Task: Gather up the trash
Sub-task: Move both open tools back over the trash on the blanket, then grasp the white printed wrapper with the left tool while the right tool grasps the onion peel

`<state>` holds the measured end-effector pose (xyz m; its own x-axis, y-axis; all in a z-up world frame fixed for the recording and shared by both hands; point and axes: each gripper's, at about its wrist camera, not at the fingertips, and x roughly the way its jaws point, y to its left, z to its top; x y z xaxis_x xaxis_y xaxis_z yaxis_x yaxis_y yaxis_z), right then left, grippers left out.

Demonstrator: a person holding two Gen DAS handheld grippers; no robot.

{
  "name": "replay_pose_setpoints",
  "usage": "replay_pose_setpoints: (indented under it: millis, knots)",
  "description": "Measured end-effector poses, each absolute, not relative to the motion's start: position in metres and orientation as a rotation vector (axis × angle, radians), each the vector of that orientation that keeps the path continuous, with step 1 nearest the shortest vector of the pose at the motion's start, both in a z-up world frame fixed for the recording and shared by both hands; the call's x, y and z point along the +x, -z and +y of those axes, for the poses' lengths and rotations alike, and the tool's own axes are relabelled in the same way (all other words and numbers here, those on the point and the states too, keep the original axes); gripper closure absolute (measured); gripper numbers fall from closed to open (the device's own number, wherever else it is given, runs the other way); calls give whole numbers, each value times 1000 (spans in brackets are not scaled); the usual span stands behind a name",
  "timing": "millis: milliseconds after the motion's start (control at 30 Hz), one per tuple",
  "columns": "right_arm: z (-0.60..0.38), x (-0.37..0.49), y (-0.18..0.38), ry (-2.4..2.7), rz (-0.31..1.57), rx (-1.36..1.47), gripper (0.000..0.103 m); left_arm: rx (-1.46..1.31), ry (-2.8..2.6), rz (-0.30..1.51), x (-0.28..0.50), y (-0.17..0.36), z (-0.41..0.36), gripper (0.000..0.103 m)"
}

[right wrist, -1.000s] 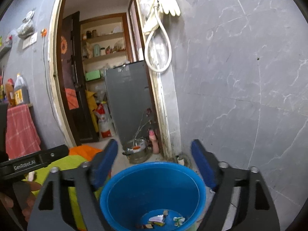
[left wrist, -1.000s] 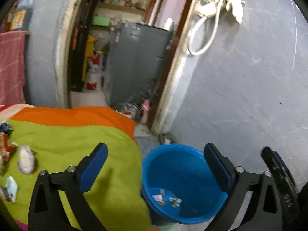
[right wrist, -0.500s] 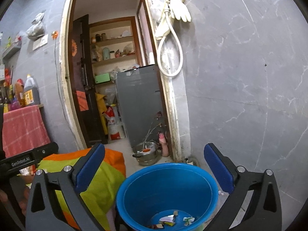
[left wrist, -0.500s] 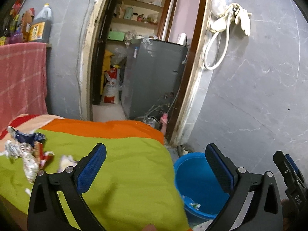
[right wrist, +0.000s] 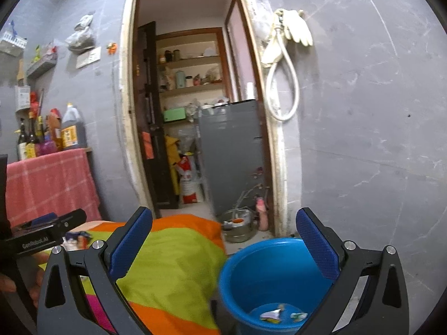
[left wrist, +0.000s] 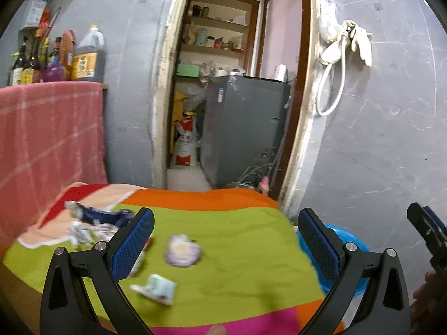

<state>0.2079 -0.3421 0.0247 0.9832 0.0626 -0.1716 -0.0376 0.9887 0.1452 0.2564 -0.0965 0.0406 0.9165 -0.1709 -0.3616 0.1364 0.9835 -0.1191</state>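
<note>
The trash lay in two places. On the green stretch of the striped blanket (left wrist: 237, 240) sat a crumpled pale purple wrapper (left wrist: 182, 250), a small pale teal packet (left wrist: 157, 288) nearer to me, and a blurred heap of blue and white wrappers (left wrist: 95, 220) toward the far left edge. The purple wrapper lay between the fingers of my left gripper (left wrist: 226, 245) as the camera saw it, though farther along the blanket and not touched by either pad. That gripper's fingers were spread wide, with nothing held.

A few scraps (right wrist: 279, 313) already rested at the bottom of the blue bucket (right wrist: 251, 276), which stood on the floor just beside the blanket's right edge. My right gripper (right wrist: 223, 248) hovered above and in front of it, fingers spread as far as they go and empty; the bucket's rim showed between them.

The blanket ran in bands of orange, green and pink. Beyond it a pink checked cloth (left wrist: 50, 145) hung on the left, with bottles (left wrist: 56, 58) lined up above it. A doorway opened onto a grey cabinet (left wrist: 243, 128) and shelves behind. A metal pot (right wrist: 237, 227) sat on the floor by the door frame, and white gloves (right wrist: 296, 28) with a looped hose (right wrist: 282, 92) hung on the grey wall.
</note>
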Motion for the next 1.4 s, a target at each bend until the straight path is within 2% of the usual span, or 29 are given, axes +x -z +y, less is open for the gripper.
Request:
replay_pose_setpoints:
  millis: [667, 1200, 1400]
  knots:
    - [-228, 222, -18, -249, 244, 84, 0, -133, -65, 438, 203, -24, 37, 2]
    - [-183, 272, 16, -342, 442, -40, 0, -172, -10, 611, 227, 6, 56, 2]
    - [-181, 298, 25, -371, 521, -44, 16, -198, 25, 645, 245, 9, 51, 5]
